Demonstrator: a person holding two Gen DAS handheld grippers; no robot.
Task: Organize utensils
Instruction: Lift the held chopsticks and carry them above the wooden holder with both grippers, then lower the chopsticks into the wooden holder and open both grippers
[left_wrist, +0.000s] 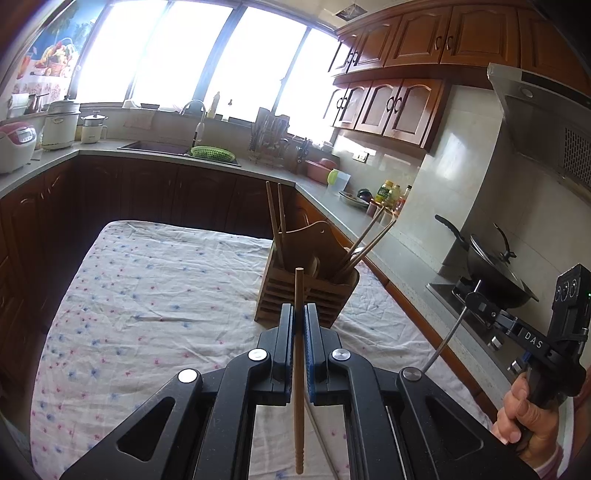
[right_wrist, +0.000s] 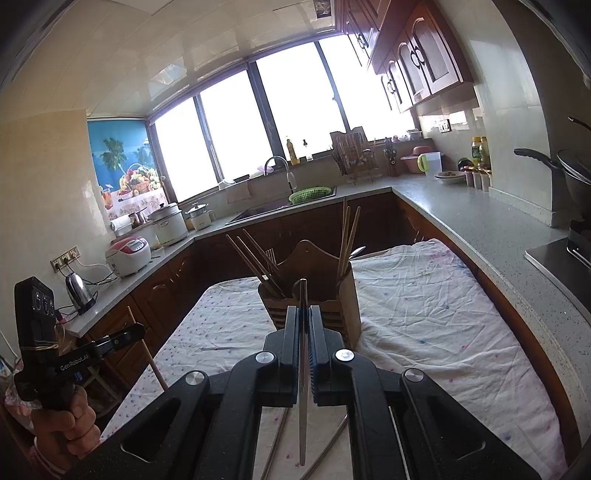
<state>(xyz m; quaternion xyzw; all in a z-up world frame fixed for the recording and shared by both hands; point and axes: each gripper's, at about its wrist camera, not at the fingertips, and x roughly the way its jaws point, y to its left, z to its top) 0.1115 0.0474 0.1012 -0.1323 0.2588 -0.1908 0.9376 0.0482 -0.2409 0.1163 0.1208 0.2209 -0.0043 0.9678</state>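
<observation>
Left of the wooden utensil holder, the left gripper pinches a wooden chopstick upright above the floral cloth. Right of the holder, the right gripper clamps a metal chopstick; loose metal chopsticks lie on the cloth beneath.

Can't see much inside my wooden holder: the chopsticks and whatever else stands in it vanish below its rim, so which slot each sits in is anyone's guess. Nearer me than the holder, my left gripper covers the middle of the wooden chopstick. Same with my right gripper and its metal chopstick. The loose utensils on the cloth run under the frame. The windows behind the holder are blown out white.
</observation>
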